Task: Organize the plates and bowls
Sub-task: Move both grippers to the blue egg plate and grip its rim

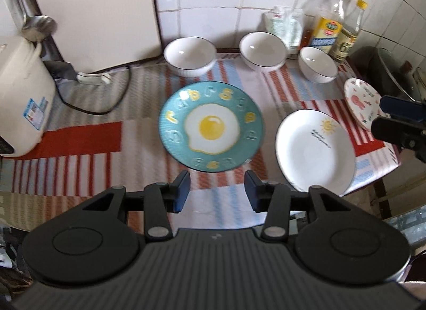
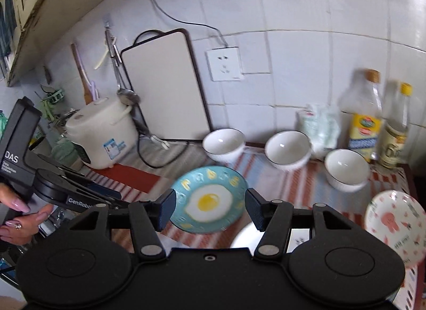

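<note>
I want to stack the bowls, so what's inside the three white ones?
The left bowl, middle bowl and right bowl show bare white insides with only light glints. Each near wall hides a small strip inside.

I'm in a home kitchen: white tiled wall [image 2: 293, 43], rice cooker [image 2: 103, 134], hanging ladle [image 2: 125, 88], oil bottles [image 2: 364, 123] and bowls [image 1: 189, 52] on a striped-cloth surface [image 1: 80, 134].

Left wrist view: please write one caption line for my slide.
Open left gripper above a striped cloth with egg plate, white plate, pink plate and three bowls.
</note>
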Motion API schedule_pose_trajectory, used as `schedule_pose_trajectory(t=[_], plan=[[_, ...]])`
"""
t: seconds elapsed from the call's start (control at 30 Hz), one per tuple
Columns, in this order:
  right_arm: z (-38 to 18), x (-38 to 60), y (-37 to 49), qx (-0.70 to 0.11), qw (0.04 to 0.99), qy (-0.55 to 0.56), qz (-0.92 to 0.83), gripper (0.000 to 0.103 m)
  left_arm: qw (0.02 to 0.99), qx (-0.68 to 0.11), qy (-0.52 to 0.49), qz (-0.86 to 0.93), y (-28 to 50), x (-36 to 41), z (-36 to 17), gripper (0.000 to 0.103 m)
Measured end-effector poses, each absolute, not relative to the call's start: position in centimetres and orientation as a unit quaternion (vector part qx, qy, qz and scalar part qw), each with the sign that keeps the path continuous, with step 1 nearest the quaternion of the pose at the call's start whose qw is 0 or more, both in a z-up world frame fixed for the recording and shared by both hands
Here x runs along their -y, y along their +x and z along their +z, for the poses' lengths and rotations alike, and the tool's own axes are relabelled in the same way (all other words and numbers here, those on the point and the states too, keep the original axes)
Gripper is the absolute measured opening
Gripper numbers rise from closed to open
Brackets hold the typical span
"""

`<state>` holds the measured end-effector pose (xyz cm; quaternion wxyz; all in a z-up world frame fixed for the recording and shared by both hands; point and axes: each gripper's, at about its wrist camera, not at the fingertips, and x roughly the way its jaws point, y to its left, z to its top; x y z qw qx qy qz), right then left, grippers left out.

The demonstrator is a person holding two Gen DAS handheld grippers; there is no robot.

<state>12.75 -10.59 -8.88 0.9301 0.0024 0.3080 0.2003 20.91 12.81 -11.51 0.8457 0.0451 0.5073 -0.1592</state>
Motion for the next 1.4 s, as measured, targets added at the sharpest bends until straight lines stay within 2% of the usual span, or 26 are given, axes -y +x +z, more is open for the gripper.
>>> schedule_pose_trajectory(t=[0.33, 0.53, 0.67, 1.03, 1.23, 1.4], plan=[[-12.4, 4.9, 16.8, -0.334, 0.919, -0.005, 0.209, 0.066, 0.851, -0.5, 0.015, -0.159, 25.5, -17.7, -13.7, 0.045], [-16.3, 3.8, 19.3, -0.345, 0.921, -0.014, 0.183, 0.066, 0.854, -0.493, 0.042, -0.16, 28.1, -18.7, -16.8, 0.045], [-17.4, 3.6, 19.6, -0.308, 0.93, -0.024, 0.199, 0.066, 0.858, -0.487, 0.041, -0.159, 29.6, -19.1, -19.2, 0.045], [-20.6, 4.6, 22.3, -0.298, 0.95, -0.014, 0.096, 0.066, 0.854, -0.496, -0.005, -0.158, 32.6, -19.8, -24.2, 0.043], [-21.8, 5.6, 24.0, -0.325, 0.941, -0.003, 0.095, 0.066, 0.842, -0.511, -0.019, -0.169, 33.5, -19.5, -26.5, 0.04], [-23.5, 5.2, 26.0, -0.394, 0.915, -0.02, 0.084, 0.062, 0.835, -0.518, -0.034, -0.182, 33.8, -18.9, -27.6, 0.037]])
